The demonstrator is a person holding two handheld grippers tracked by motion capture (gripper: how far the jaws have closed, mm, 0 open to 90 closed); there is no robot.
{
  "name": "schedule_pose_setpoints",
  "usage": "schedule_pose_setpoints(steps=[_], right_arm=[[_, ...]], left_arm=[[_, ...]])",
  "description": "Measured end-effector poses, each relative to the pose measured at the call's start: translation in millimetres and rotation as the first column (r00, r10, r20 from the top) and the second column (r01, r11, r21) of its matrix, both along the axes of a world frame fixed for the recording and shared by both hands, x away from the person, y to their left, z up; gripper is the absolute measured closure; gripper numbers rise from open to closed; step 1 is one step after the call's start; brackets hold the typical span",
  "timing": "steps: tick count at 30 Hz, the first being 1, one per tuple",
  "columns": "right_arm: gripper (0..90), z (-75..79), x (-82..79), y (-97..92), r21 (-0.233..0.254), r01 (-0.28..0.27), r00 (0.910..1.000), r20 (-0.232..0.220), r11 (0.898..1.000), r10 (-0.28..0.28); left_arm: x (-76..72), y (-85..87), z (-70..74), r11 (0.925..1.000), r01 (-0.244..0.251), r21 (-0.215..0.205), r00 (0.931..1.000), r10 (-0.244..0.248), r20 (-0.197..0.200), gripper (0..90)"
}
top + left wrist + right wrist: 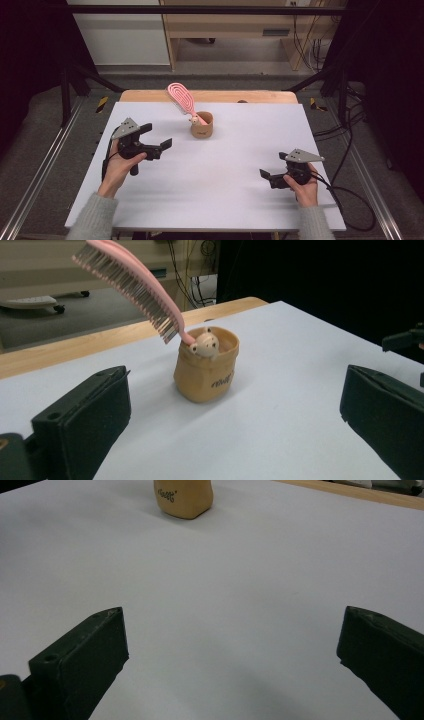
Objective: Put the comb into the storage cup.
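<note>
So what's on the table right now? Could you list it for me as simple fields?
surface: white table
holder: tan cup, upright, with dark lettering
in the holder: pink hairbrush, handle down, head leaning out over the rim
left gripper: open, pointed toward the cup, holding nothing
right gripper: open, farther from the cup, holding nothing

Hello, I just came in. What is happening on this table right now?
A person holds a gripper in each hand over a white table. A pink hairbrush stands tilted in a small tan cup. The left gripper is open and faces the cup, apart from it. The right gripper is open too, farther away. Nothing is grasped.
</note>
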State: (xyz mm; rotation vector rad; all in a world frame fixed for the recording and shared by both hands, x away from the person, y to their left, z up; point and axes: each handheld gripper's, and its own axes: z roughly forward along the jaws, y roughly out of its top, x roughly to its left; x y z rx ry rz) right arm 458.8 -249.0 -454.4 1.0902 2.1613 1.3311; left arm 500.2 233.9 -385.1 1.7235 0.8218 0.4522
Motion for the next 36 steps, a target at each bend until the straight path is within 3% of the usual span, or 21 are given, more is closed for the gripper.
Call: schedule_pose_setpoints(steps=[13,23,36], right_arm=[[0.3,-0.2,-0.3,0.2,0.001,-0.002,1.0000,0.000,1.000,0.002],[0.3,-0.4,-0.5,0.1,0.001,-0.002,1.0000,0.001,1.000,0.002],[0.3,-2.4,0.1,0.2,-0.006,-0.009,1.0000,-0.003,1.000,0.009]], left_arm=[[-20.3,23.9,-40.4,0.9997,-0.006,0.024,0.9987,0.008,-0.051,0.0],[-28.6,40.4,-61.6,0.9985,-0.021,0.051,0.9966,0.025,-0.079,0.0],[-28.3,53.1,-73.1,0.9957,-0.053,0.076,0.9932,0.060,-0.099,0.0]])
